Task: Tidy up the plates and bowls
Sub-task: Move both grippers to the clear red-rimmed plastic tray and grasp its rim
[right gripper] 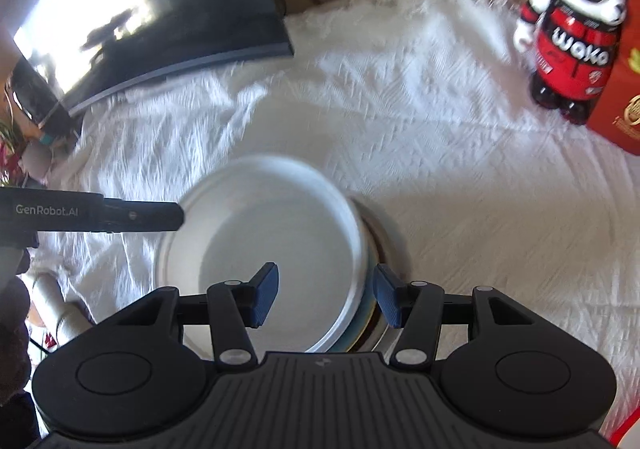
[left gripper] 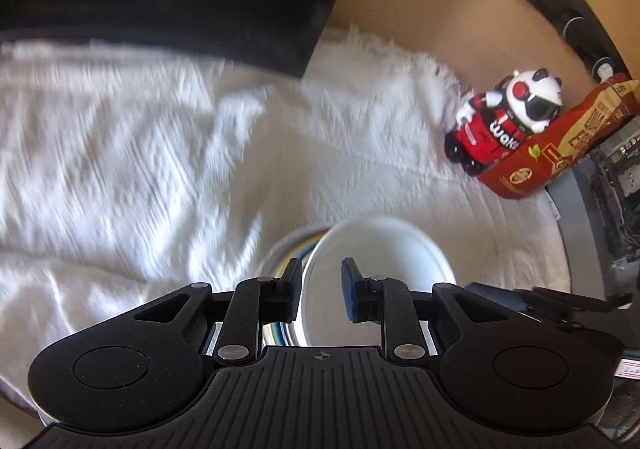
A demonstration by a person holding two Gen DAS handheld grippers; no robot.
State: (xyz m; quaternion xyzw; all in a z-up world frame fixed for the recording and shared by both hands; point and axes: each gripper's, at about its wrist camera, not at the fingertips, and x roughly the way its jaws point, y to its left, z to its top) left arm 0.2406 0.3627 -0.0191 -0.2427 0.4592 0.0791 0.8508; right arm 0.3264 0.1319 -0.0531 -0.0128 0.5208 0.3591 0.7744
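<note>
A: Left tongs [left gripper: 320, 291] straddle the near-left rim of the white plate [left gripper: 384, 249]; right tongs [right gripper: 325, 295] straddle its right rim. Both stand apart, no pad visibly pressing.

B: And the plate?

A: On top of a stack of dishes [right gripper: 374, 313] on the white cloth [right gripper: 460, 177], sitting slightly off-centre. The tongs flank it, likely to centre it.

A white textured cloth [right gripper: 440, 169] carries stacked plates [right gripper: 272, 241], panda figurine [right gripper: 576, 37] and red box [right gripper: 620, 109].
</note>
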